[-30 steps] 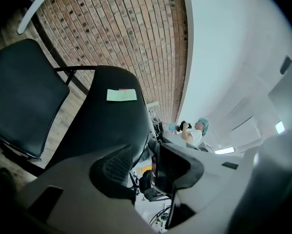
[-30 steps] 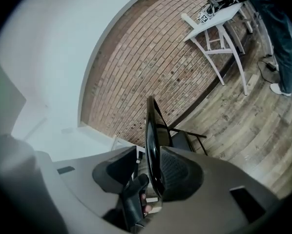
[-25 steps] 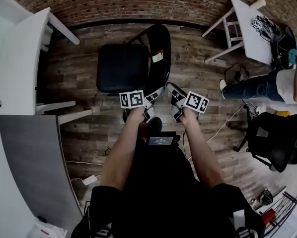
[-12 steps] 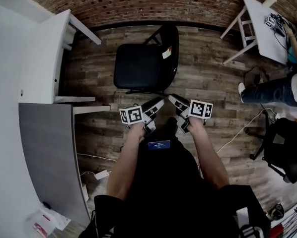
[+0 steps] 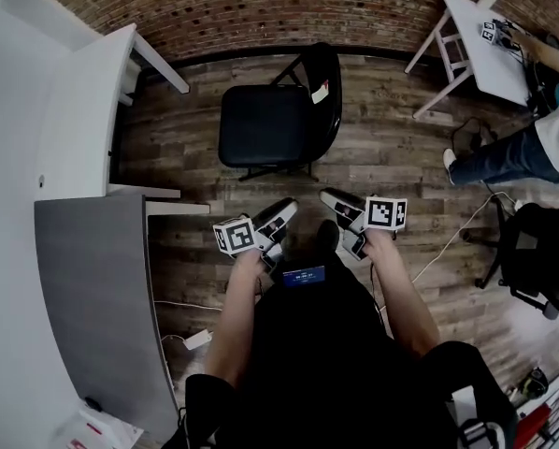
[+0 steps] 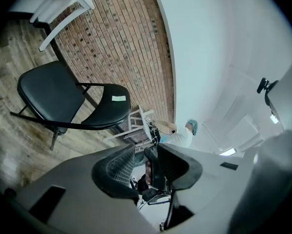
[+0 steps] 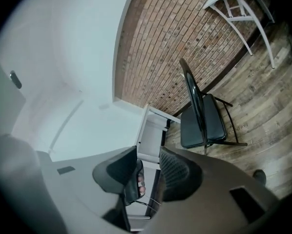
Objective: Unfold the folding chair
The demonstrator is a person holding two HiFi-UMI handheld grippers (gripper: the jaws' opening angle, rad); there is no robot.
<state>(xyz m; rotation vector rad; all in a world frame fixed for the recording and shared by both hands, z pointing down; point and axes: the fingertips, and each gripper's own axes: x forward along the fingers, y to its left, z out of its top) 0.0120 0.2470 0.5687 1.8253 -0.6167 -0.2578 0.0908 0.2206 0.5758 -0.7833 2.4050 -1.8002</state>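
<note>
Standing unfolded at upper centre, the folding chair [image 5: 275, 124] is judged rigid and fairly heavy, best gripped at its backrest rim; the left gripper [image 5: 287, 208], its jaws just narrowed, and the right gripper [image 5: 327, 195] are seen parted and empty.

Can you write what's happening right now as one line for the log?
chair: unfolded, upright | left tongs: apart, empty, just closed a bit, off chair | right tongs: open, empty, off chair
</note>
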